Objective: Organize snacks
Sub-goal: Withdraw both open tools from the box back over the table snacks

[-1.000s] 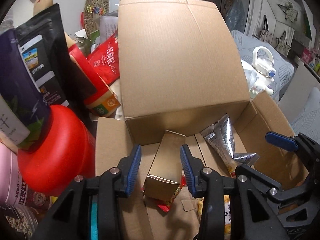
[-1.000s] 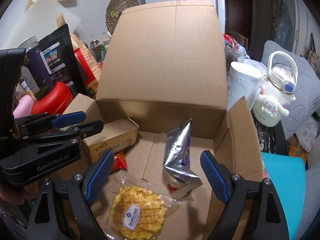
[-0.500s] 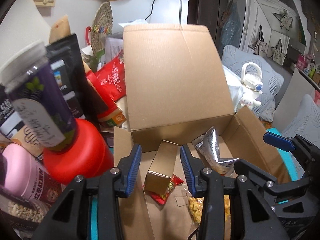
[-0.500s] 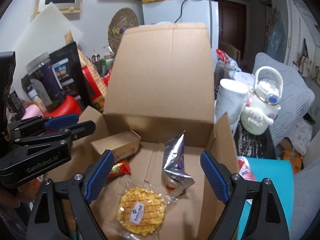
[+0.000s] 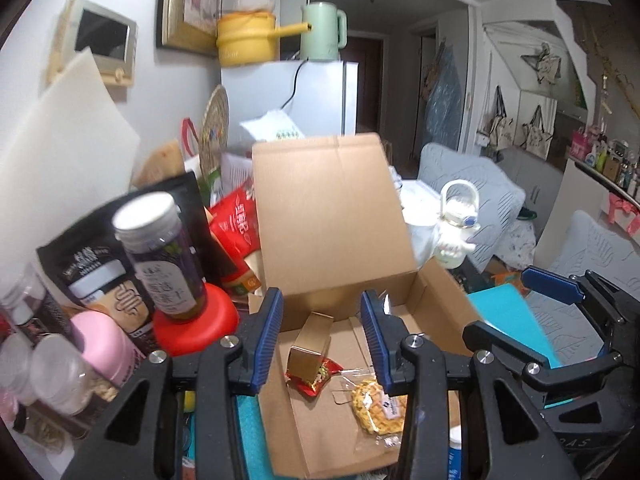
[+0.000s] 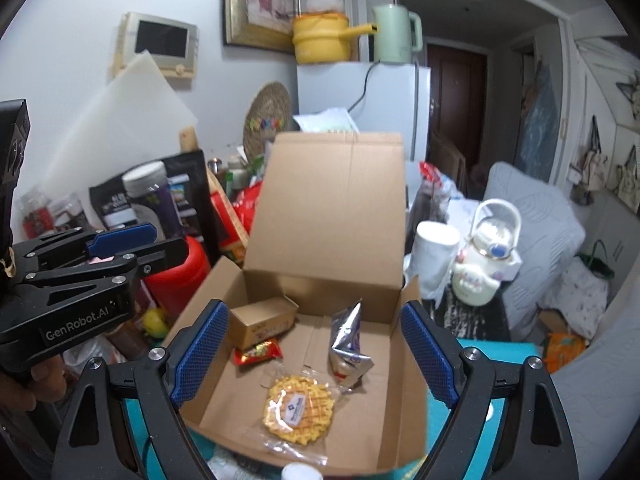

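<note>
An open cardboard box point(image 6: 224, 296) point(image 5: 440, 292) stands with its lid up. Inside lie a small gold carton point(image 6: 262, 318) point(image 5: 310, 346), a red candy wrapper point(image 6: 258, 352) point(image 5: 316, 376), a silver pouch point(image 6: 346, 340) and a wrapped yellow waffle point(image 6: 300, 410) point(image 5: 378, 404). My left gripper point(image 5: 322, 338) is open and empty, above the box's near left side. My right gripper point(image 6: 314, 354) is open wide and empty, above the box's near edge.
Left of the box stand a purple bottle point(image 5: 160, 256) on a red lid point(image 5: 196, 324), black pouches point(image 5: 92, 276), a pink jar point(image 5: 104, 348) and red bags point(image 5: 236, 220). Right are a white cup point(image 6: 434, 256) and a white kettle-shaped bottle point(image 6: 484, 264). A teal mat point(image 5: 508, 320) lies under the box.
Both grippers have drawn back and up from the box, still open and empty. The snacks in the box have not moved.
</note>
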